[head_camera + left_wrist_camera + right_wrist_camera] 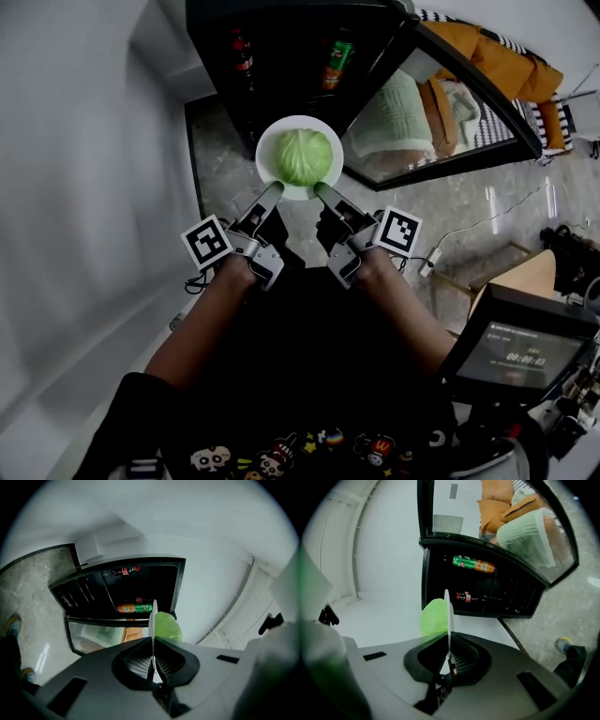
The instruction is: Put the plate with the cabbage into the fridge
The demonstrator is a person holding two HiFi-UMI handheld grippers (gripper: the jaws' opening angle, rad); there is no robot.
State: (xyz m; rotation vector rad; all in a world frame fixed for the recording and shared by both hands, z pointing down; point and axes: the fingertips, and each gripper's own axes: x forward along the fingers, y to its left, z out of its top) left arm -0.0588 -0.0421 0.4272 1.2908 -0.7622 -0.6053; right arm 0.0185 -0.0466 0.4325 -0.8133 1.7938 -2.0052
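Note:
A white plate (266, 156) carries a green cabbage (302, 157) and hangs in the air in front of the open black fridge (281, 37). My left gripper (275, 191) is shut on the plate's near-left rim, and my right gripper (322, 191) is shut on its near-right rim. In the left gripper view the plate (153, 618) shows edge-on between the jaws of the left gripper (153, 660), with the cabbage (168, 626) to its right. In the right gripper view the plate (447, 616) stands edge-on in the right gripper (448, 656), the cabbage (432, 618) to its left.
The fridge's glass door (450, 112) is swung open to the right. Inside lie a green and orange bottle (474, 564) and a dark cola bottle (465, 596). A white wall (84, 169) runs along the left. A cable (469, 230) and a screen device (520, 352) are at the right.

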